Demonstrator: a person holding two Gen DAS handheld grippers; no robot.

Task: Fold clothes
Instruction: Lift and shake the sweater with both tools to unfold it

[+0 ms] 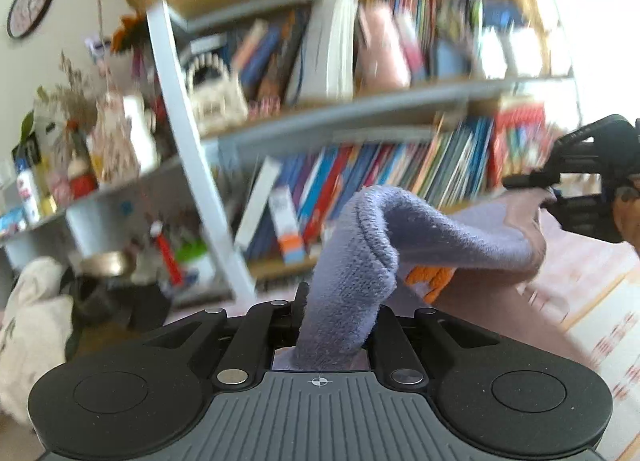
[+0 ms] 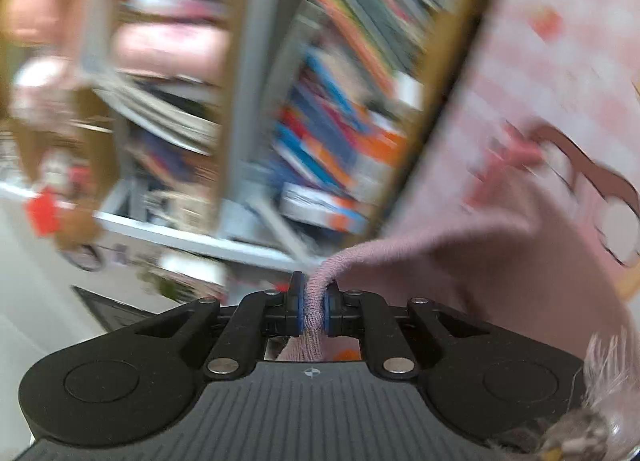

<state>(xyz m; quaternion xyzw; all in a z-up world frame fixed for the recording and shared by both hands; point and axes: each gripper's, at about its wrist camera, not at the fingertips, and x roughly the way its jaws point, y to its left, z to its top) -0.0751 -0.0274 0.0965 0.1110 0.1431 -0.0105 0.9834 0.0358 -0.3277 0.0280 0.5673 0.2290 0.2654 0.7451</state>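
Note:
A fuzzy lilac-pink garment (image 1: 420,237) with an orange patch hangs stretched in the air between both grippers. My left gripper (image 1: 338,313) is shut on a thick fold of the garment, which bulges up between its fingers. My right gripper (image 2: 314,303) is shut on a narrow bunched edge of the same garment (image 2: 460,257), pinched between its blue pads (image 2: 297,307). The right gripper also shows in the left wrist view (image 1: 532,181), at the right, holding the cloth's far end. Both views are blurred by motion.
A tall bookshelf (image 1: 360,109) full of books and trinkets fills the background. A pink patterned bedcover (image 1: 592,269) lies below at the right. A cream cloth heap (image 1: 28,325) lies at the lower left. A round clock (image 1: 30,5) hangs on the wall.

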